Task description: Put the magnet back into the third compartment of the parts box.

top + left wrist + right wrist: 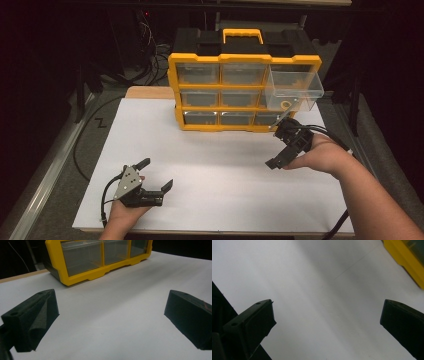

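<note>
Both our grippers hang spread and empty over the white tabletop (210, 165), left gripper (156, 174) low, right gripper (281, 141) below the pulled-out clear drawer (292, 90) holding a yellow ring (285, 104), so we judge closing it next needs a level push.

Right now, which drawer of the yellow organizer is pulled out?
The top right drawer: it juts forward of the organizer with a small yellow ring inside; the others sit flush.

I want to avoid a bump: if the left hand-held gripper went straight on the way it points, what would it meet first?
Probably the yellow organizer: the left hand-held gripper, jaws open and empty, has bare white table before it.
</note>
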`<state>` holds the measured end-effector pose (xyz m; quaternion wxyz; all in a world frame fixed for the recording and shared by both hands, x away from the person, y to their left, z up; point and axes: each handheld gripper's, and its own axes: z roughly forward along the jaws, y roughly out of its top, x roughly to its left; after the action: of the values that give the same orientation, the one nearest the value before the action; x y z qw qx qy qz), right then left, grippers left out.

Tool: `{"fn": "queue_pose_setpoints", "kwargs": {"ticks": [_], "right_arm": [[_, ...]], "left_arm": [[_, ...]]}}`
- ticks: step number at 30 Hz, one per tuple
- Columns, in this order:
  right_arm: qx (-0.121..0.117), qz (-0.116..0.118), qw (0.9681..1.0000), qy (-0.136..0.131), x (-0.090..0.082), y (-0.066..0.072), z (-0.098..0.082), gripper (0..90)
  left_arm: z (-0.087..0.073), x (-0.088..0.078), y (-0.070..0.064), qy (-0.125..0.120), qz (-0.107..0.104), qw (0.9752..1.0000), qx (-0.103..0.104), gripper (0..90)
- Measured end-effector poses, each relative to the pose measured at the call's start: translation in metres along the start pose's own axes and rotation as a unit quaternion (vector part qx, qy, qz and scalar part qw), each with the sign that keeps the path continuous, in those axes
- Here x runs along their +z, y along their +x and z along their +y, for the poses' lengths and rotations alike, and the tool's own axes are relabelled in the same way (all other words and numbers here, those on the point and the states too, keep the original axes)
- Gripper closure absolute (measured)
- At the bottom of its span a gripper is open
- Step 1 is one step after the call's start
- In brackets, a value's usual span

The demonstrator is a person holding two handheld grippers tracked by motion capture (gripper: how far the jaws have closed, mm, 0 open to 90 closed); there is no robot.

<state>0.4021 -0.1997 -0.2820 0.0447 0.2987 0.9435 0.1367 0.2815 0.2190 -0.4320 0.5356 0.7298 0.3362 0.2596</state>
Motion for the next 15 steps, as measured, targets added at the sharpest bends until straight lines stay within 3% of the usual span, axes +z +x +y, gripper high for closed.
{"fn": "queue_pose_setpoints", "kwargs": {"ticks": [15], "right_arm": [[0.011,0.011,0.9998,0.014,0.056,0.003,-0.02,0.8]], "left_arm": [[0.0,0.0,0.001,0.001,0.001,1.0,0.0,0.3]]}}
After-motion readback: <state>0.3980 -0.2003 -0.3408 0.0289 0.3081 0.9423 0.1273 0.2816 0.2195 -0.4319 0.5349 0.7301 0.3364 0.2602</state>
